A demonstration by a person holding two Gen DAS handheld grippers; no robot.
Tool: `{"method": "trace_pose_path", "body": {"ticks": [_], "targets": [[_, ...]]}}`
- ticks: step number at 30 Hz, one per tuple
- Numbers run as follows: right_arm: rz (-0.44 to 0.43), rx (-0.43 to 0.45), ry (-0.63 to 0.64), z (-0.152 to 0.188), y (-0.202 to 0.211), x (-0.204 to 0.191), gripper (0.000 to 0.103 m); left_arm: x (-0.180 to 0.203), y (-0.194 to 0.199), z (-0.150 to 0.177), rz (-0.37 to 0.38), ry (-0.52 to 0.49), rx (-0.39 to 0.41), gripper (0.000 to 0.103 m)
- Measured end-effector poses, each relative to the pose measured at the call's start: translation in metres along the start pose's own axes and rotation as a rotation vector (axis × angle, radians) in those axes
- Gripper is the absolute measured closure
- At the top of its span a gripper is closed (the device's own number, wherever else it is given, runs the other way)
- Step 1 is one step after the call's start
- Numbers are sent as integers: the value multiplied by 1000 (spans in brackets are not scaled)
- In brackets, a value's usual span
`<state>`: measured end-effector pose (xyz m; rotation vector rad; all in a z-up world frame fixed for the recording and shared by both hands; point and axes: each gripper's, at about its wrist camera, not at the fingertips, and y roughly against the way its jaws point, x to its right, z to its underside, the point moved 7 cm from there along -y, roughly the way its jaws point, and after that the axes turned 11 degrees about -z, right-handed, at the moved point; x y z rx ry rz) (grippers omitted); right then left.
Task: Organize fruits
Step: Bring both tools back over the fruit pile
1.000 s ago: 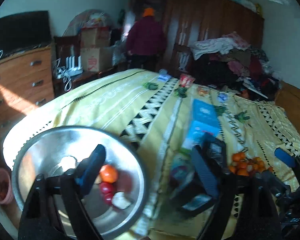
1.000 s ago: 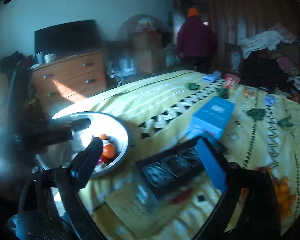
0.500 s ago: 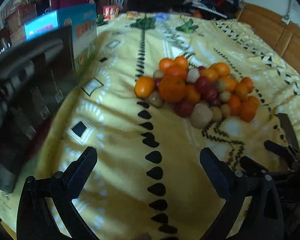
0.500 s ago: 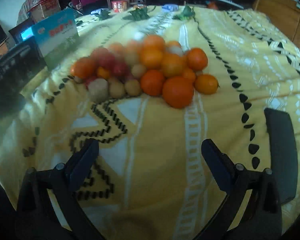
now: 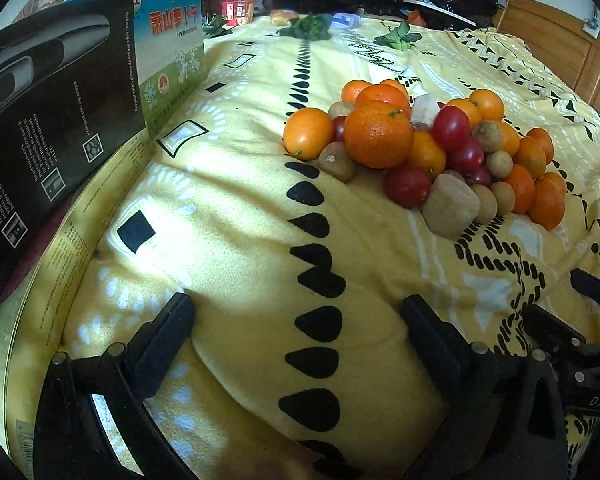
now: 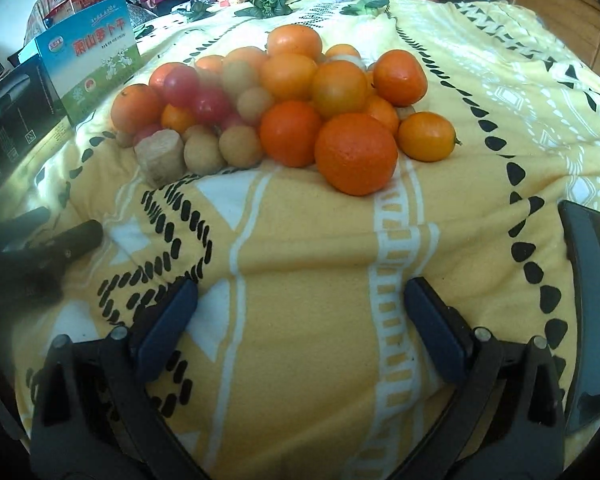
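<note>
A pile of fruit (image 5: pixel 432 148) lies on a yellow patterned blanket (image 5: pixel 240 216): oranges, small red tomatoes, brown longans and a tan chunk (image 5: pixel 450 210). The pile also shows in the right wrist view (image 6: pixel 284 108), with a big orange (image 6: pixel 356 154) nearest. My left gripper (image 5: pixel 296 320) is open and empty, low over the blanket, short of the pile and to its left. My right gripper (image 6: pixel 300 304) is open and empty, just short of the pile.
A black box (image 5: pixel 48 120) and a blue-green box (image 5: pixel 172 40) stand at the left. A dark flat device (image 6: pixel 592 300) lies at the right of the right wrist view. Leafy greens (image 5: pixel 308 26) and clutter lie at the far edge. Wooden panels (image 5: pixel 560 40) stand at the right.
Both grippers swung from the steel bowl on the left over to the fruit pile, then moved slightly closer to it. Both stayed open and empty.
</note>
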<state>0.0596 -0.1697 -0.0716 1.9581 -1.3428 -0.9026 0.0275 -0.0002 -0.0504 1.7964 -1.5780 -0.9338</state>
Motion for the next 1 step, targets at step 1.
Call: {"method": "trace_pose_path", "body": {"ticks": [1], "targets": [[-1, 1, 0, 1, 0, 1, 0, 1, -2, -1, -1, -1, 1, 0]]}}
